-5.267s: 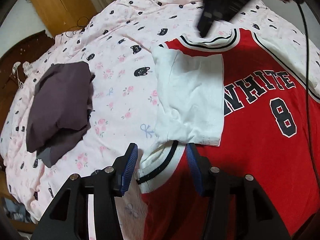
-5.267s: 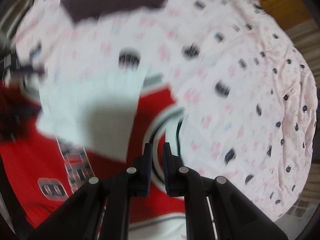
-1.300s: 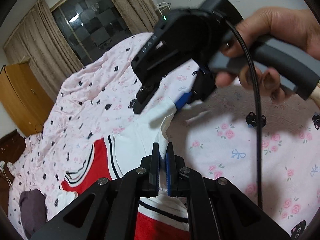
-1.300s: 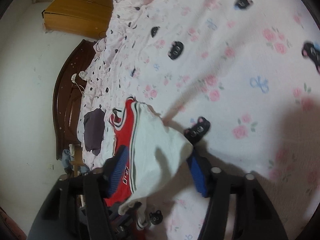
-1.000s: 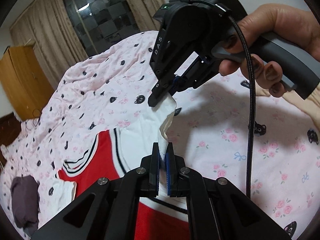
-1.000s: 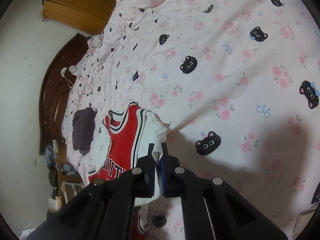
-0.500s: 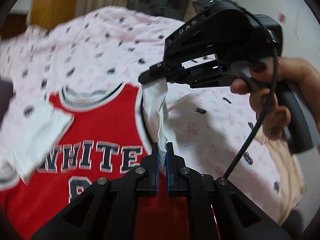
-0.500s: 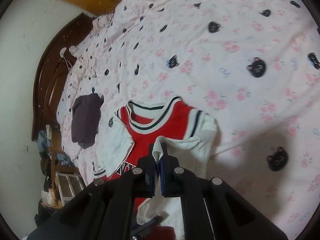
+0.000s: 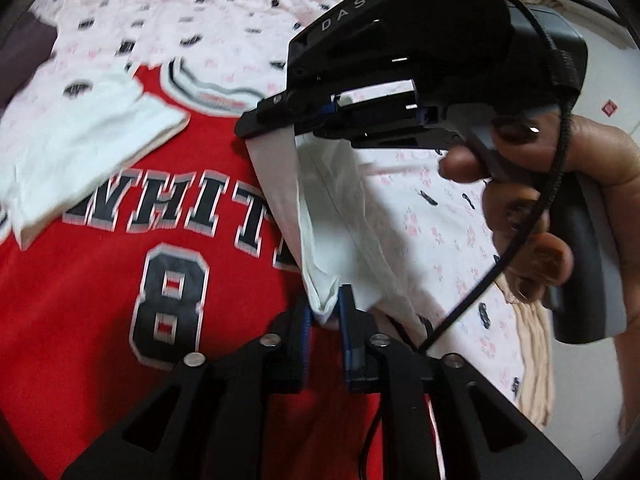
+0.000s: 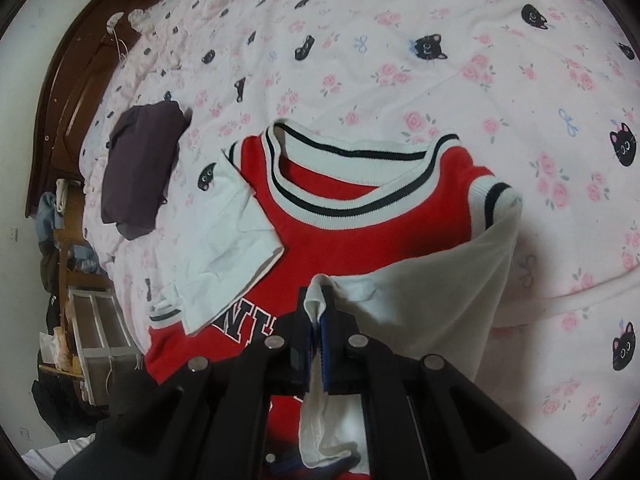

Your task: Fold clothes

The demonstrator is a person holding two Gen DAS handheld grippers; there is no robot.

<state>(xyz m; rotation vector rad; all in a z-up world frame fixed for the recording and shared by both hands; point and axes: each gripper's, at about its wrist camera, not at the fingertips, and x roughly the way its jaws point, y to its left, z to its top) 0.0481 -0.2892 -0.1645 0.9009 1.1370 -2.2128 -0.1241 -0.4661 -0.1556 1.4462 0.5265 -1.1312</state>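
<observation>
Here's the red jersey (image 10: 352,236), spread face up on the bed (image 10: 460,80) with its pink cat-and-rose sheet — collar toward the headboard (image 10: 60,92), "WHITE" and the number 8 showing across the chest. One white sleeve (image 10: 224,236) is already laid in over the red front, on the side nearer the dark folded garment (image 10: 140,172) that sits apart on the sheet.

Now the other sleeve (image 9: 332,208). It's up off the bed, stretched between both tools above the jersey's edge. The right tool (image 10: 316,336) has its jaws nearly together, a fold of the white sleeve fabric pinched between the blue pads, with more cloth hanging down below the fingers. From the left wrist view you can see that same tool from the side, the person's hand (image 9: 560,200) wrapped round its grip, a black cable (image 9: 520,232) trailing down.

The left tool (image 9: 324,316) — its jaws are opening, a narrow gap showing now, and the corner of the sleeve sits between the fingers; the cloth no longer looks squeezed on both sides. The sleeve drapes from the right tool down to the left one, over the edge of the red front.

Beyond the bed, at the left of the right wrist view, a cluttered shelf unit (image 10: 92,332) stands by the wall.
</observation>
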